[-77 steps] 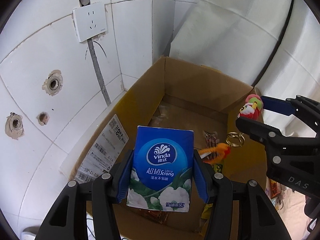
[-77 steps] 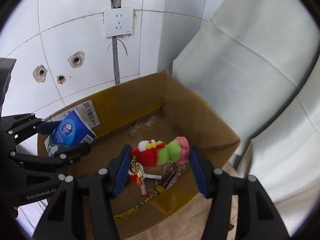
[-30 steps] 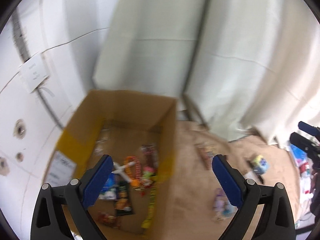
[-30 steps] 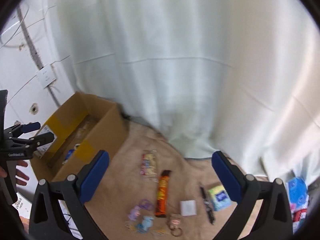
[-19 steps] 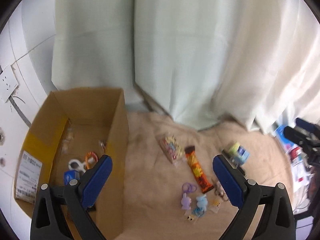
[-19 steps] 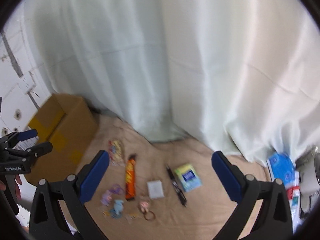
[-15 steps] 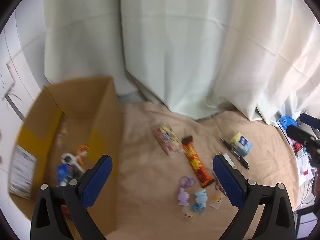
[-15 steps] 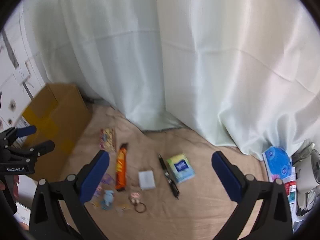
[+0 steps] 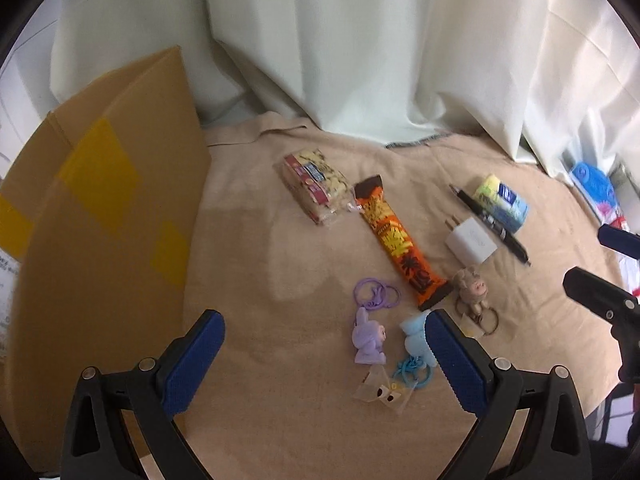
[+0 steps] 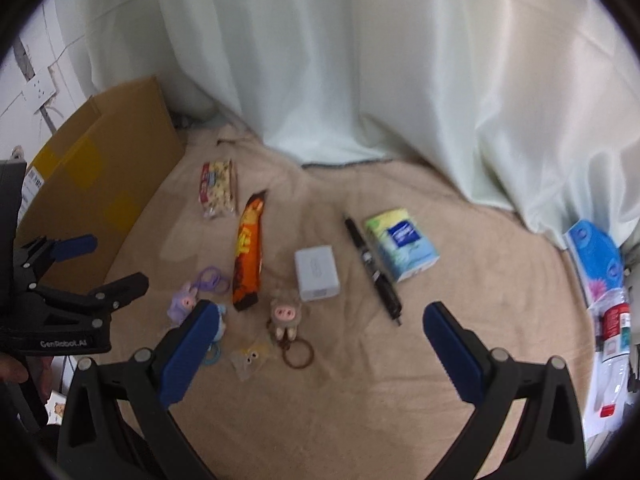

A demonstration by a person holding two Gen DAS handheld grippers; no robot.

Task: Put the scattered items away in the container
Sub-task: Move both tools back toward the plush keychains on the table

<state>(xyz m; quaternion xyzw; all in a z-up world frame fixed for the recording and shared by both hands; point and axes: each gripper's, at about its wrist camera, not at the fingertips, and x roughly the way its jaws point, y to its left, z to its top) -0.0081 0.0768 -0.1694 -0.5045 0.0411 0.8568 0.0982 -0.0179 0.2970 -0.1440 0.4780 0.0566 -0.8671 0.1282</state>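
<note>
- Left claw (image 9: 323, 354): jaws spread wide, nothing between the blue pads, touching nothing. Hangs above the tan cloth (image 9: 256, 248), just right of the cardboard box (image 9: 100, 208).
- Right claw (image 10: 316, 344): also wide open and empty, over the cloth nearer the camera than the items.
- Box at the left edge of the cloth, only its outer wall with yellow tape patches in view; inside not visible.
- Scattered on the cloth, left to right: snack pack (image 9: 314, 188), orange candy bar (image 9: 400, 242), white charger (image 10: 317, 273), black pen (image 10: 373, 270), tissue pack (image 10: 402, 249).
- Nearer row: purple keychain figure (image 9: 369, 340) with purple rings, blue keychain figure (image 9: 414, 334) partly behind the left claw's right pad, pig keychain (image 10: 285, 316) with a brown ring, small clear packet (image 9: 382, 392).
- Pen lies just beside the tissue pack; charger just beside the pen.
- Open room: bare cloth between box and snack pack, and a wide bare stretch near the right claw.
- Edges: white curtain (image 10: 360, 80) closes off the back; blue packaging (image 10: 596, 256) and clutter past the right edge.
</note>
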